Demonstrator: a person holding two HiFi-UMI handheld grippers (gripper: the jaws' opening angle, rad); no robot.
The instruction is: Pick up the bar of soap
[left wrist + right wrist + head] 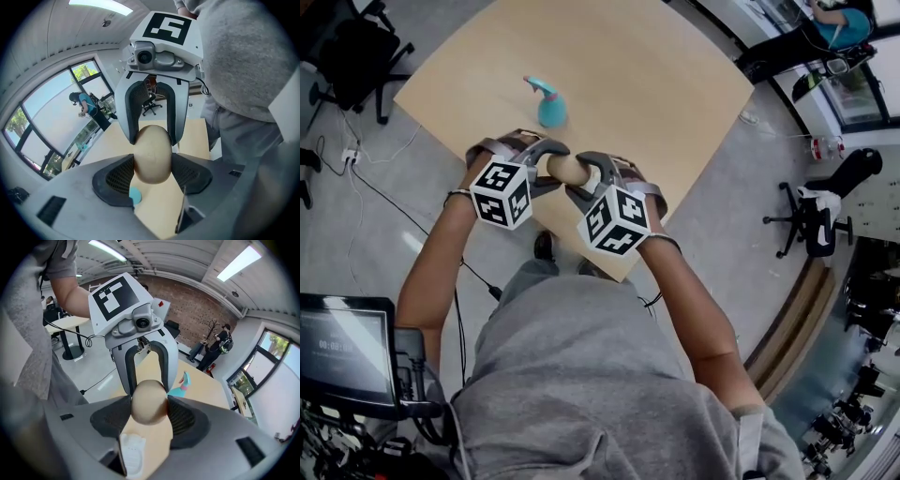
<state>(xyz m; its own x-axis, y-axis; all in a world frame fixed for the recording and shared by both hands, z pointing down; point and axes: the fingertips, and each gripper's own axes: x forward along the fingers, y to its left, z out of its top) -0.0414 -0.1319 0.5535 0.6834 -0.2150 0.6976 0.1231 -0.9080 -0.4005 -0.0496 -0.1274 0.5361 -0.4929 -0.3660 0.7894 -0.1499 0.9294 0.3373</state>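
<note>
An oval tan bar of soap (566, 169) hangs in the air over the near edge of the wooden table (656, 103), held from both ends. My left gripper (547, 165) is shut on its left end and my right gripper (585, 175) on its right end. In the left gripper view the soap (152, 157) fills the gap of my left gripper (152, 174), with the right gripper (152, 133) clamped on the far end. From the right gripper view, the soap (149, 401) sits in my right gripper (149, 417), and the left gripper (147, 378) faces it.
A teal spray bottle (548, 103) stands on the table beyond the grippers. A white soap dish (131, 452) lies on the table under the soap. A monitor (345, 354) is at my lower left. Office chairs (811, 211) and cables are on the floor around.
</note>
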